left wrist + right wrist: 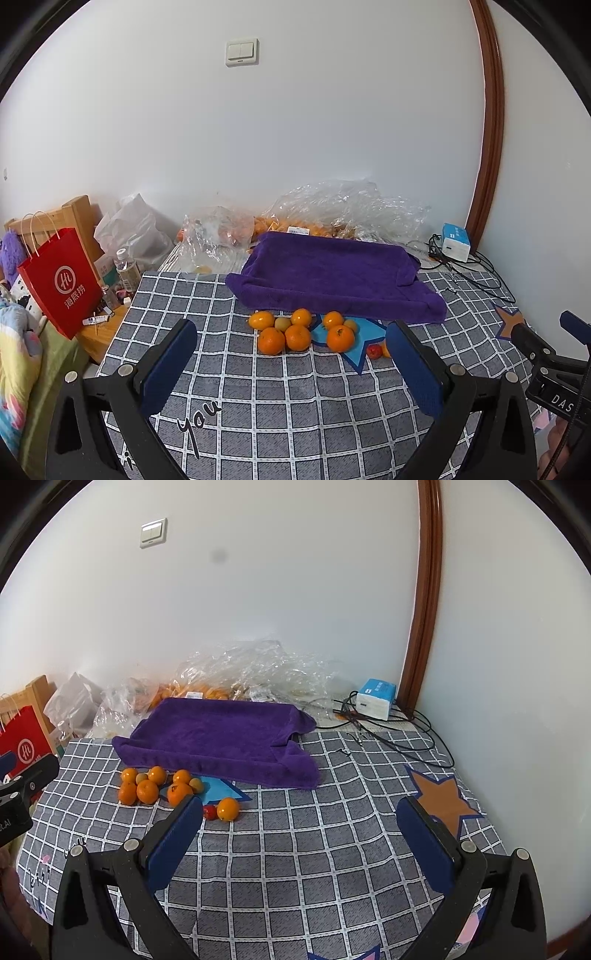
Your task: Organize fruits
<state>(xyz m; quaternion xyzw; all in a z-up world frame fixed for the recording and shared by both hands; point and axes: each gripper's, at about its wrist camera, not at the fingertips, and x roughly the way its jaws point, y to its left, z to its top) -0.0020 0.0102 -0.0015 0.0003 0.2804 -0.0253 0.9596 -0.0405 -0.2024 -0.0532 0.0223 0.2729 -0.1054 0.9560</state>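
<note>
Several oranges (297, 337) (147, 791) lie in a loose cluster on the checked cloth, just in front of a purple towel (332, 273) (221, 734). Two small tan fruits (282, 324) (196, 785) sit among them. A small red fruit (374, 351) (210, 812) and one orange (228, 808) lie apart at the cluster's right. My left gripper (291, 365) is open, short of the cluster, with nothing between its fingers. My right gripper (301, 834) is open too, to the right of the fruit. Its left fingertip (190, 812) overlaps the red fruit in that view.
Crumpled clear plastic bags (343, 206) (255, 668) holding more oranges lie behind the towel by the wall. A blue-white box (456, 242) (376, 698) with black cables (402, 734) sits at the back right. A red paper bag (61, 284) and bottles stand off the left edge.
</note>
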